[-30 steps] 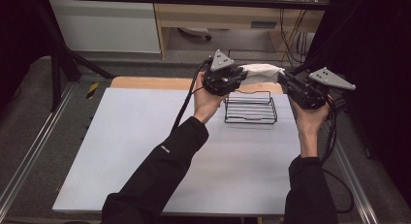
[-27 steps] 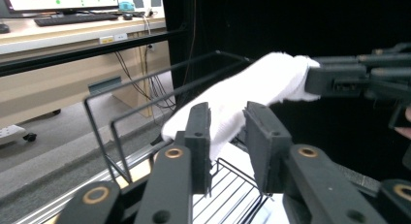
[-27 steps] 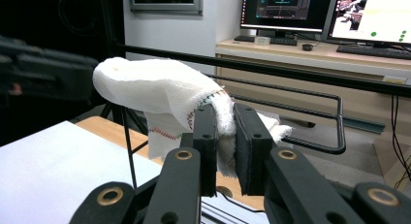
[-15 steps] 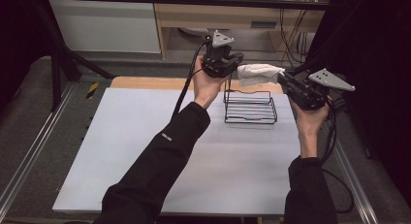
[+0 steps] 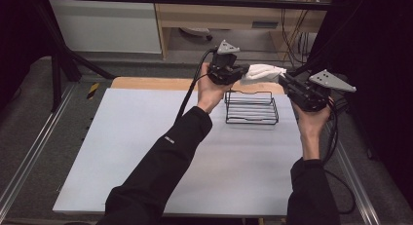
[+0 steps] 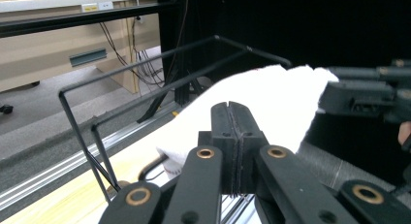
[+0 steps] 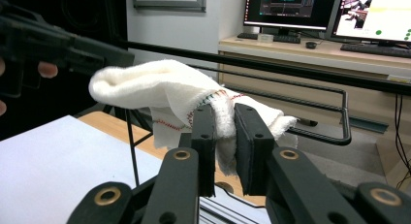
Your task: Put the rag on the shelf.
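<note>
A white cloth (image 5: 263, 71) with coloured stitching hangs stretched in the air between my two grippers, above the far edge of a black wire rack (image 5: 251, 108). My left gripper (image 5: 242, 73) has just closed its jaws and is shut on the cloth's left end. In the left gripper view the jaws (image 6: 231, 115) meet flat, with the cloth (image 6: 271, 95) spreading beyond them. My right gripper (image 5: 285, 80) is shut on the other end. In the right gripper view its pads (image 7: 225, 115) pinch a thick fold of the cloth (image 7: 155, 83).
The rack stands at the far right of a white mat (image 5: 146, 137), in front of a wooden strip (image 5: 146, 83). A metal rail (image 5: 29, 152) runs along the table's left side. Behind the table are a desk and monitors (image 7: 291, 6).
The left hand has turned its gripper more upright and shifted it a little toward the far side, with the cloth's end. The right hand has kept still.
</note>
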A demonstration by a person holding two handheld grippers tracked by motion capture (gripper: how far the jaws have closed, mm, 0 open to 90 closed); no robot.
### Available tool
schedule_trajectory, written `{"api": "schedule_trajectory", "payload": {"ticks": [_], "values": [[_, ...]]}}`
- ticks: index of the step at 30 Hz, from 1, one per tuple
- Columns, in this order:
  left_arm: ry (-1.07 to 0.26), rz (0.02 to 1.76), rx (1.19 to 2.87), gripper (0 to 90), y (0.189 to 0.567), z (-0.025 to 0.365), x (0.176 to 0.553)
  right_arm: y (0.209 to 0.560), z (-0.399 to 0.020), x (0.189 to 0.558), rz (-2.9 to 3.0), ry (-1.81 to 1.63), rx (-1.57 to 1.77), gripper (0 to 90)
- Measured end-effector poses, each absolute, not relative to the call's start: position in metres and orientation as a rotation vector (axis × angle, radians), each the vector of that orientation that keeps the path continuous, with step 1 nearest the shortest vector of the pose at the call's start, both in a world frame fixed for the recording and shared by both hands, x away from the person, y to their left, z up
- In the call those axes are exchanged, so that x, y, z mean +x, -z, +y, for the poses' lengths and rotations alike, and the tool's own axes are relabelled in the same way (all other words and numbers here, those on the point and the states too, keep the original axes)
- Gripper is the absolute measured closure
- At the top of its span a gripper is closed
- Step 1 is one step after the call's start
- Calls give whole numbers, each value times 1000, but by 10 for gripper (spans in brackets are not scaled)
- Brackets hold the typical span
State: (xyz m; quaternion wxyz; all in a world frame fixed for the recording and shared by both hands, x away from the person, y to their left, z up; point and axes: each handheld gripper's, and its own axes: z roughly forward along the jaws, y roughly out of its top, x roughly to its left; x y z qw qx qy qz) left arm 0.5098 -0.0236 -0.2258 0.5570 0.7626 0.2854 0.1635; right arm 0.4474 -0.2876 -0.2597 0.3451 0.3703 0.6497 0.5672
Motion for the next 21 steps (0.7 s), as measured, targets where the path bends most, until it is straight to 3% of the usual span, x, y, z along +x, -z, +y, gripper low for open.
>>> {"api": "schedule_trajectory", "payload": {"ticks": [8,11,17,21], "values": [[-381,669,1820,895,234,-26,508,255,-288,443,1688,-1482,950,643],[-381,666,1836,895,238,-27,508,251,-288,440,1673,-1506,941,627],[-382,664,1859,895,249,-30,508,252,-281,444,1740,-1498,986,795],[-383,662,1866,895,254,-28,508,267,-276,454,1792,-1467,1049,853]]}}
